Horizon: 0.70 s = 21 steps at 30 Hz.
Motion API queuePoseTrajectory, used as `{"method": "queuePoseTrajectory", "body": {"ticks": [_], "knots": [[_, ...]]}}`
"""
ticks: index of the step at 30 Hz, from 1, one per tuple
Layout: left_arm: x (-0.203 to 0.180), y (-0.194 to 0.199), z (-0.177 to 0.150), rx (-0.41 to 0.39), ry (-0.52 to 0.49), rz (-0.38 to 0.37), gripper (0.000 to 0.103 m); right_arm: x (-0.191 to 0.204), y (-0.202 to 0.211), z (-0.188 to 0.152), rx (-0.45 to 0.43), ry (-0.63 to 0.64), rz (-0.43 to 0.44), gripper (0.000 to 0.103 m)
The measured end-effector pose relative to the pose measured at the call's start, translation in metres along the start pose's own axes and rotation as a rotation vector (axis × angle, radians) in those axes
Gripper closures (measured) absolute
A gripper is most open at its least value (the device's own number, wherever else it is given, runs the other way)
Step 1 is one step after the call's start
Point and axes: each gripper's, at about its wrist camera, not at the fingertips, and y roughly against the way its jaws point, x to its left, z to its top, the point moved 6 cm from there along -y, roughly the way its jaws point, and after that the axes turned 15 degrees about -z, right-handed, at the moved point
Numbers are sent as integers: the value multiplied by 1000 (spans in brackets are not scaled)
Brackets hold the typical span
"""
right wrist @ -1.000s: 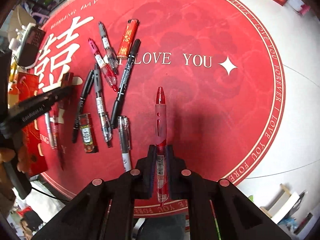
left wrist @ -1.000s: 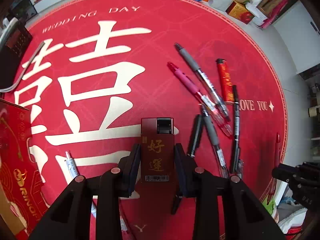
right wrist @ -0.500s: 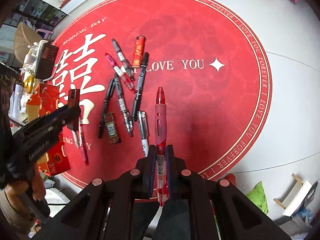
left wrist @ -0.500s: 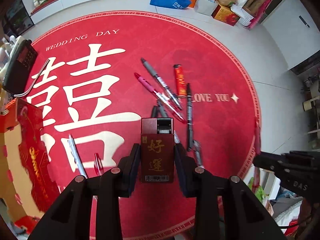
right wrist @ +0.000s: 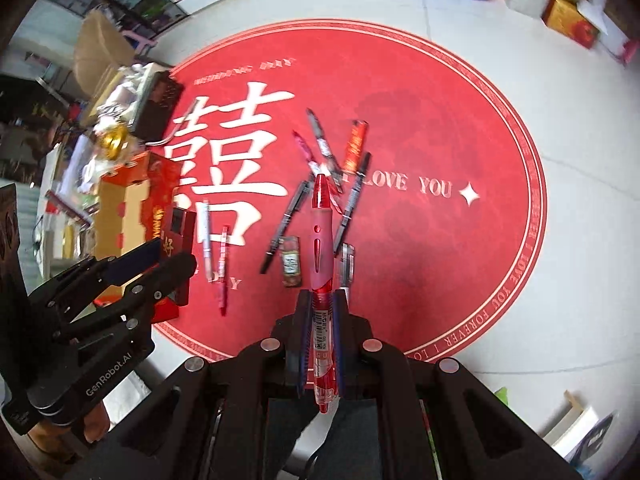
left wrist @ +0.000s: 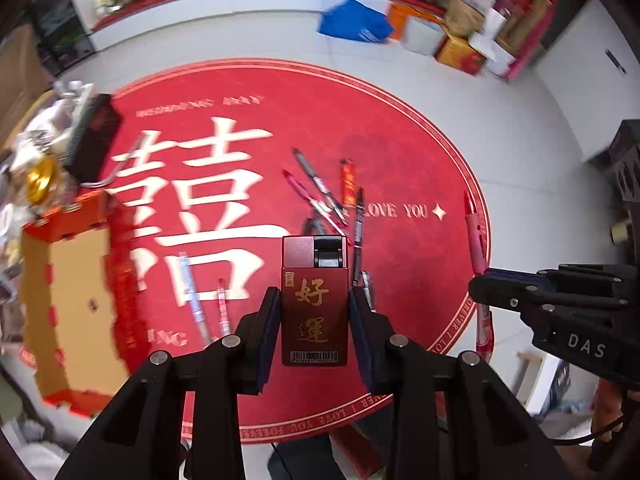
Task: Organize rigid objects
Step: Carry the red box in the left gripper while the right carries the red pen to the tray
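While both loads hang well above the red mat (left wrist: 400, 128), I've got L gripper (left wrist: 314, 312) clamped on the dark red lighter (left wrist: 314, 300), R gripper (right wrist: 320, 332) pinching the red pen (right wrist: 321, 240) lengthwise; prob both headed for the open box (left wrist: 68, 300), w/ other pens left below

The round mat (left wrist: 400, 152) is showing bright red with cream characters and lettering and a thin cream ring near its rim. Between the left hand-held gripper's (left wrist: 314, 322) black fingers, the lighter (left wrist: 314, 304) is showing dark red with gold characters and a barcode. The pen (right wrist: 321, 256) in the right hand-held gripper (right wrist: 320, 334) is glowing translucent red with a pink grip.
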Motion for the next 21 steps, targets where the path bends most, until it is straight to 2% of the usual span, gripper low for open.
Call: {"method": "queuePoseTrajectory", "body": {"ticks": [5,9,15,21], "knots": [[24,47,-3,-90,73,43,66,30,23,11,-40,99,-14,93],[57,83,-9,-134,87,66,66,70,43,18,-101,144,-5,93],[134,139,-33,-166,121,116,66,150,50,16,-108,162,45,93],[199,177,-61,-198,200,162,66,225,72,15,-172,304,32,93]]}}
